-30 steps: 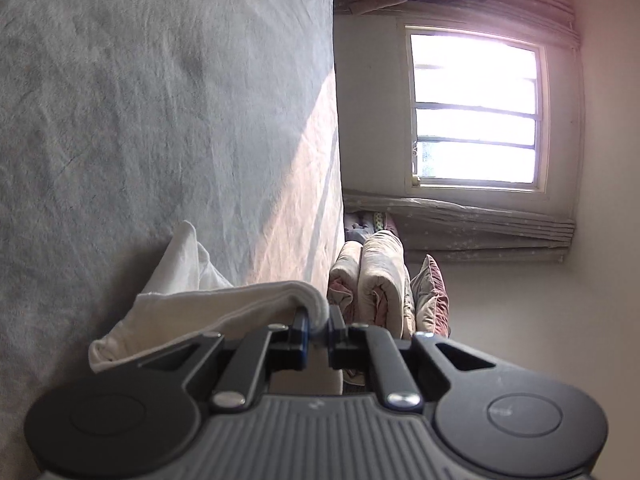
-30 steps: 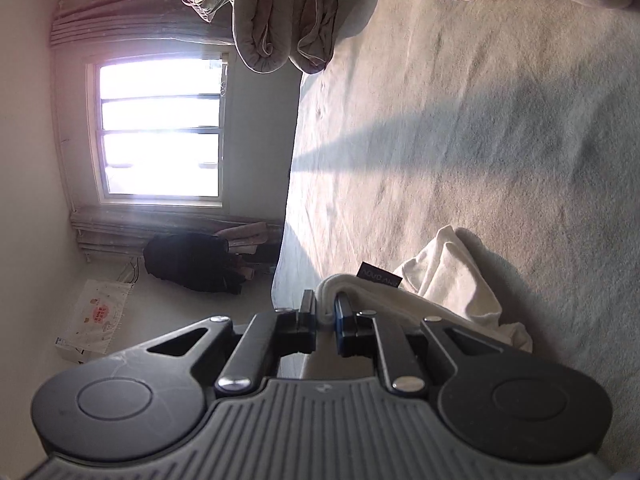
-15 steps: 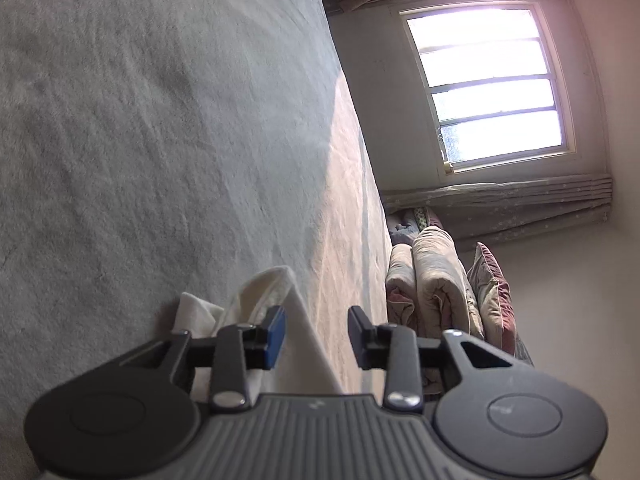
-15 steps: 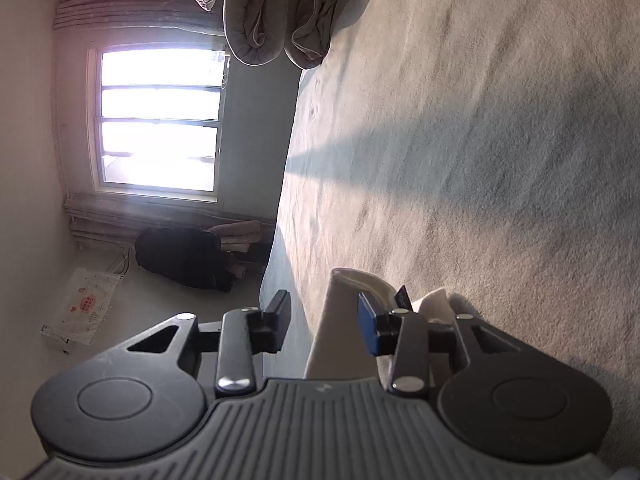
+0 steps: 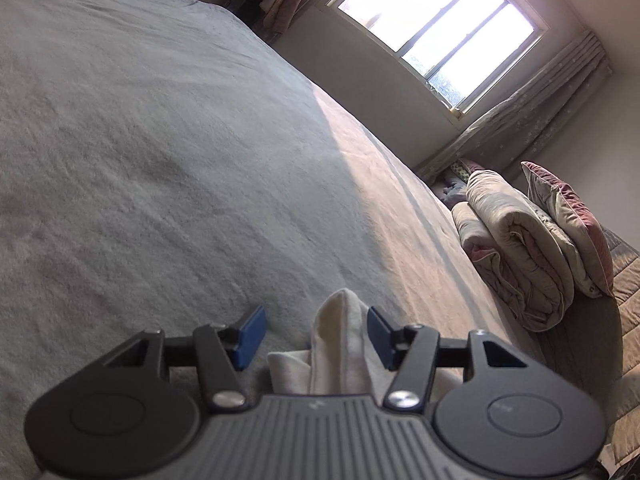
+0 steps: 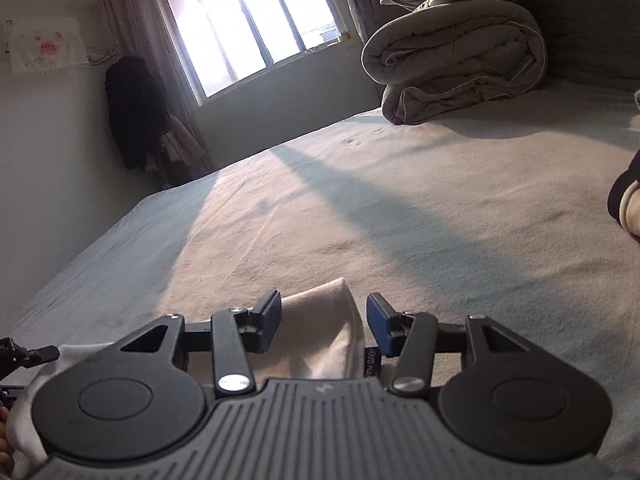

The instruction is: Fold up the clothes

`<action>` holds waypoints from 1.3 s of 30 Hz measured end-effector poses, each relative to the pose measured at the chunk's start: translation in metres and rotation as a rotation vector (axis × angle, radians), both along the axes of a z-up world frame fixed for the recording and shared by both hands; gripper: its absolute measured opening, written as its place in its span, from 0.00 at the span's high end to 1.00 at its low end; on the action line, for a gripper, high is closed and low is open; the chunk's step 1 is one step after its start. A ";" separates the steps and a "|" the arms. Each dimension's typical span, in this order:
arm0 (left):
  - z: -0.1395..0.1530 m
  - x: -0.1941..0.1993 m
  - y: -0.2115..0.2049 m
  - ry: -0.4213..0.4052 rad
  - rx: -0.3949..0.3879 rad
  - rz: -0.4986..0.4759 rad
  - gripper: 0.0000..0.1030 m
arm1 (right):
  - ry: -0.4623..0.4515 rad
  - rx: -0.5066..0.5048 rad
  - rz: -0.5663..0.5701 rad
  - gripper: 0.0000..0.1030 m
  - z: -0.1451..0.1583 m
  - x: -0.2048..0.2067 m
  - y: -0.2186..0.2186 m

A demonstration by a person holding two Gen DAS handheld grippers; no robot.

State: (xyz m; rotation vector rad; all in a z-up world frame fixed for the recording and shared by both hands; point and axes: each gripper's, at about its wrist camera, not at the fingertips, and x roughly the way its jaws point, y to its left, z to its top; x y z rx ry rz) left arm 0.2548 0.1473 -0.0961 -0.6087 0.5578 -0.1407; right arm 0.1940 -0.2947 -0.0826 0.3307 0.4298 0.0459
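Note:
A white garment (image 5: 340,344) lies on the grey bed sheet (image 5: 160,140), a raised fold of it standing between the jaws of my left gripper (image 5: 315,330). Those jaws are opening; the fold leans near the right pad (image 5: 378,330) but is not pinched. In the right wrist view a flat corner of the same cream garment (image 6: 320,344) lies under and between the jaws of my right gripper (image 6: 322,318), which is open, with neither pad pressing on the cloth. A small black label (image 6: 371,362) shows at the garment's edge. Most of the garment is hidden below both gripper bodies.
A rolled quilt (image 6: 460,64) and a pillow (image 5: 568,220) sit at the head of the bed. Another garment with a dark cuff (image 6: 626,204) lies at the right edge. Dark clothes (image 6: 136,112) hang beside the window (image 6: 248,24). The sheet stretches wide ahead.
Both grippers were shut on folded edges of the white garment; both have let go and opened. Both wrists have rolled, so the bed now looks nearly level, and the cloth rests on the sheet.

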 end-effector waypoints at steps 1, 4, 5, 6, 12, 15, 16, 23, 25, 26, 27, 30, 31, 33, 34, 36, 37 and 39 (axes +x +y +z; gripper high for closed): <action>-0.002 -0.001 -0.005 -0.020 0.050 -0.001 0.53 | 0.029 -0.028 -0.002 0.60 -0.005 0.006 0.004; 0.003 0.003 -0.019 -0.015 0.150 0.007 0.58 | 0.085 -0.005 -0.023 0.79 -0.014 0.016 -0.005; 0.004 0.005 -0.022 -0.012 0.173 0.011 0.60 | 0.095 0.015 -0.027 0.80 -0.016 0.017 -0.008; 0.004 0.006 -0.022 -0.009 0.175 0.020 0.61 | 0.105 0.035 -0.031 0.84 -0.019 0.018 -0.012; 0.008 0.011 -0.023 -0.011 0.156 0.034 0.61 | 0.093 0.060 -0.036 0.84 -0.014 0.016 -0.014; 0.012 0.010 -0.025 -0.014 0.167 0.037 0.61 | 0.073 0.065 -0.044 0.72 -0.009 0.011 -0.014; 0.014 0.010 -0.027 -0.015 0.172 0.038 0.61 | 0.070 0.062 -0.044 0.71 -0.008 0.010 -0.014; 0.016 0.010 -0.025 -0.038 0.098 0.006 0.63 | 0.029 0.043 0.020 0.70 -0.002 0.012 -0.007; 0.013 0.011 -0.026 -0.035 0.061 -0.034 0.65 | 0.022 0.028 0.053 0.69 -0.002 0.015 -0.003; 0.012 0.012 -0.030 -0.039 0.049 -0.056 0.68 | 0.023 0.019 0.070 0.71 -0.002 0.016 0.000; 0.013 0.011 -0.035 -0.053 0.058 -0.067 0.75 | 0.024 0.009 0.088 0.76 -0.003 0.017 0.002; 0.018 0.005 -0.047 -0.099 0.138 -0.053 0.93 | -0.002 -0.026 0.070 0.90 0.000 0.015 0.006; 0.020 0.002 -0.049 -0.121 0.152 -0.048 0.94 | -0.021 -0.030 0.058 0.92 0.001 0.013 0.007; 0.025 -0.004 -0.053 -0.168 0.170 -0.024 0.95 | -0.071 -0.046 0.033 0.93 0.005 0.008 0.008; 0.027 -0.007 -0.054 -0.192 0.178 -0.012 0.95 | -0.102 -0.068 0.024 0.93 0.007 0.004 0.010; 0.028 -0.008 -0.056 -0.202 0.195 0.009 0.95 | -0.159 -0.120 0.006 0.93 0.013 -0.002 0.015; 0.029 -0.008 -0.056 -0.206 0.203 0.019 0.95 | -0.169 -0.146 -0.004 0.93 0.014 -0.002 0.017; 0.023 0.001 -0.054 -0.138 0.209 0.021 0.95 | -0.134 -0.175 -0.007 0.93 0.011 0.003 0.020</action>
